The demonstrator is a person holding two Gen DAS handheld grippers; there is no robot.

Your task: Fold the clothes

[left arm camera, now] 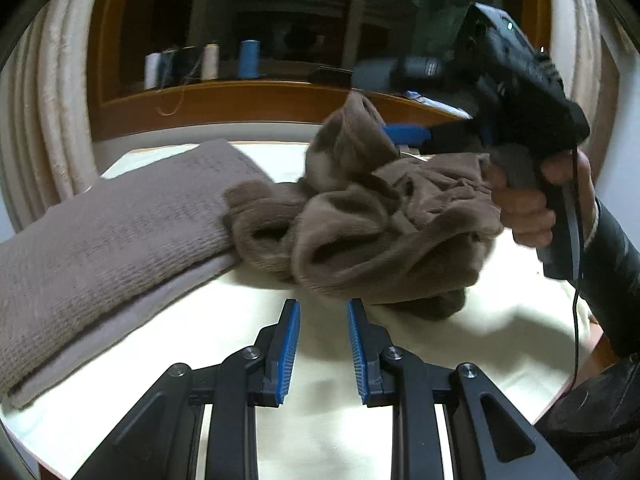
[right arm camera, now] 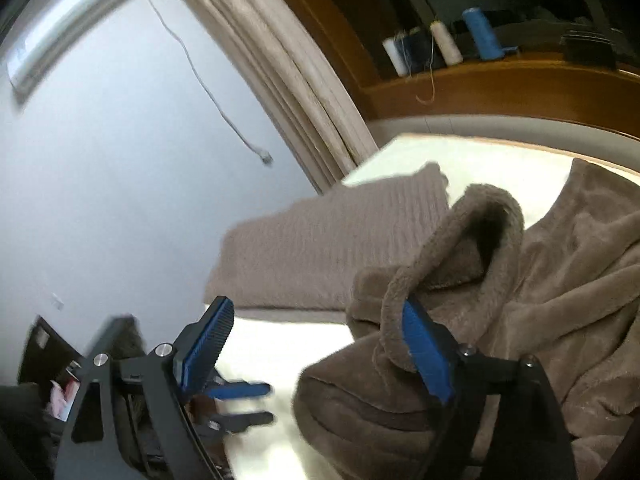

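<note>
A crumpled brown fleece [left arm camera: 384, 236] lies mid-frame on the cream table [left arm camera: 240, 320], beside a folded towel [left arm camera: 100, 232] at left. The left tool [left arm camera: 323, 334] hangs released, just short of it. The right tool [right arm camera: 316, 344] gapes wide, one finger hooked under a fleece fold.

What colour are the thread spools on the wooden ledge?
White, dark navy, cream and blue thread spools, clearest in the right wrist view.

Home sewing corner, thread spools [left arm camera: 208, 62] on a wooden sill [left arm camera: 248, 98], cream curtain [right arm camera: 280, 80], wall air conditioner [right arm camera: 68, 24]
</note>
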